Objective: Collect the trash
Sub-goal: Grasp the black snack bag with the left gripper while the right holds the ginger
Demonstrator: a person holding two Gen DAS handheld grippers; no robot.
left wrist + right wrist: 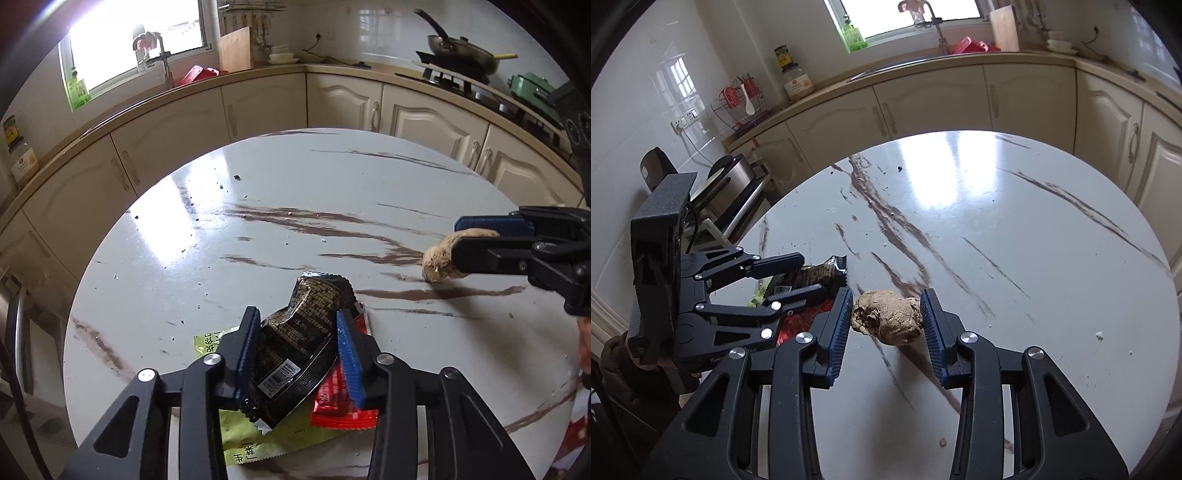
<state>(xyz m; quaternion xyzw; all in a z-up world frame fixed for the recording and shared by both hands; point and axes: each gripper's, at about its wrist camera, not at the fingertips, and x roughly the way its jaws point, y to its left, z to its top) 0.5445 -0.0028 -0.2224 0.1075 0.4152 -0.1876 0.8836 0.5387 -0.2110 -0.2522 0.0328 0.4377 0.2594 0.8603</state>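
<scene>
Left gripper (301, 354) clamps black wrapper (295, 332); right gripper (886, 325) clamps brown wad (890, 317).

- The green wrapper (243, 439) was mostly buried under the black packet (295, 339) and gripper arms
- The red wrapper (332, 402) was half covered too
- Packet print was too small to read

Wrappers (295, 350) left of wad (439, 264)
</scene>
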